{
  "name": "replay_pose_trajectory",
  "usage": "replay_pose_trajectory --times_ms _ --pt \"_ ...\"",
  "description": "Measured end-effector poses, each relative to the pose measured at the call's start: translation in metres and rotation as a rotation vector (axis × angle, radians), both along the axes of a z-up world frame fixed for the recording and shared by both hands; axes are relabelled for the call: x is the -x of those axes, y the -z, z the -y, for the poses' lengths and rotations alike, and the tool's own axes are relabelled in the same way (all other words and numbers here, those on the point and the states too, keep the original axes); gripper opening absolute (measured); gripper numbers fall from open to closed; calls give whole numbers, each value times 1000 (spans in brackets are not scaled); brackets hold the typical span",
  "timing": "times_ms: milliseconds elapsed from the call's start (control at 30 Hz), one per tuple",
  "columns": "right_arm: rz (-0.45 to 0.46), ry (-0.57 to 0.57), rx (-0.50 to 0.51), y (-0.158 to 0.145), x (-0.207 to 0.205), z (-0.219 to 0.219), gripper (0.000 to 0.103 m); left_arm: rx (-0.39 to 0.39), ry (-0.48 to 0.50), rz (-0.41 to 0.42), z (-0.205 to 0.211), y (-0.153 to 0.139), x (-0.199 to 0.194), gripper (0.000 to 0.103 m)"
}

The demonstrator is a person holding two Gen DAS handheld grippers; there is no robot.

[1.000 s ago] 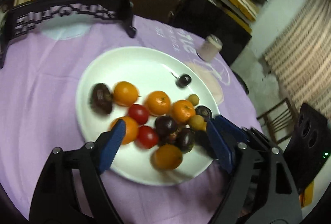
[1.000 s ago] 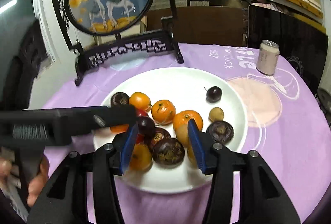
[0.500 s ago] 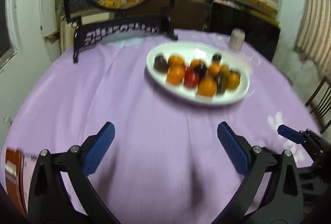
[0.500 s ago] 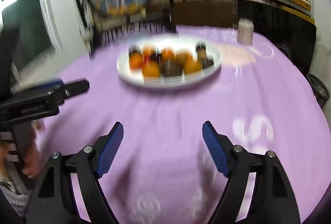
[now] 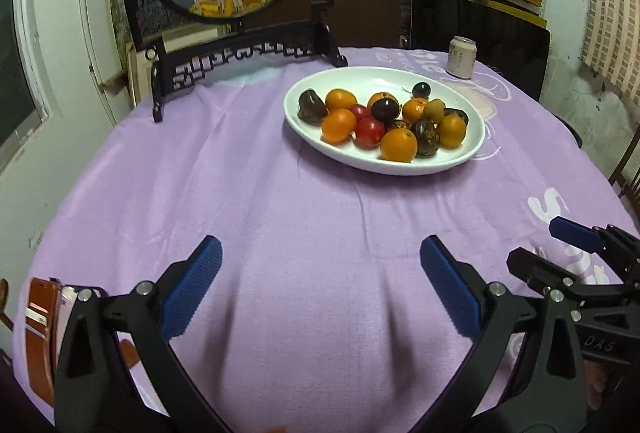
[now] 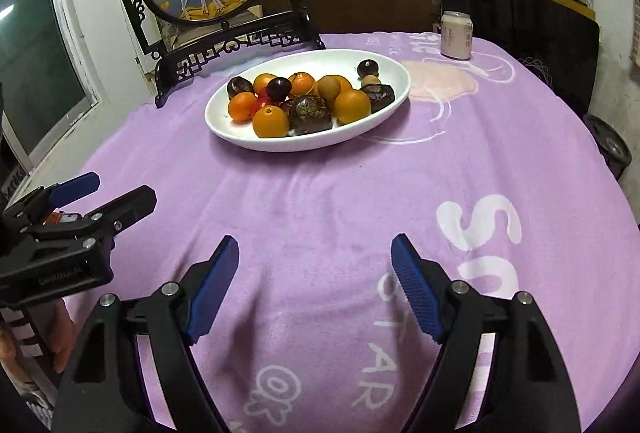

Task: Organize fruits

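Both grippers are hovering over the purple cloth (image 5: 280, 201) covering the surface. The left gripper (image 5: 320, 289) is holding its fingers wide with nothing between them, having just opened; the right gripper (image 6: 316, 289) is likewise spread and empty after opening. The fruits (image 5: 384, 121) are sitting piled in a white plate (image 5: 360, 81), well ahead of both sets of fingers. A can (image 6: 457, 35) is standing beyond the plate.

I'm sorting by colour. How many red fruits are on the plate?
2. One red fruit lies near the middle of the plate; the other sits just in front of it, nearer the camera. More may hide under the pile.
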State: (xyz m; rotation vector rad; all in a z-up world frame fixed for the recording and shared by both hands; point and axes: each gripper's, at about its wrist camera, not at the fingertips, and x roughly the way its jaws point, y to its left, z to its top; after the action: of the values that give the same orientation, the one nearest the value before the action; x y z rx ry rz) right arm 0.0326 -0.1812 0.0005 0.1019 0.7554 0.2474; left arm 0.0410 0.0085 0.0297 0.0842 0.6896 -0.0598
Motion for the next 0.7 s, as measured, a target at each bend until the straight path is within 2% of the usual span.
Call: replay_pose_trajectory --times_ms 100,367,533,600,700 --pt "8 -5 -4 -2 1 0 79 -18 7 23 4 -4 4 101" --pt "9 -9 -6 -2 2 -1 79 5 28 26 4 -7 5 101" --pt "4 -15 -1 0 1 -2 79 -18 36 30 8 -6 7 101" --pt "5 -15 -1 0 2 -2 79 0 58 20 8 -5 7 101" --pt "3 -14 -5 0 1 -1 79 13 60 48 6 -8 9 101"
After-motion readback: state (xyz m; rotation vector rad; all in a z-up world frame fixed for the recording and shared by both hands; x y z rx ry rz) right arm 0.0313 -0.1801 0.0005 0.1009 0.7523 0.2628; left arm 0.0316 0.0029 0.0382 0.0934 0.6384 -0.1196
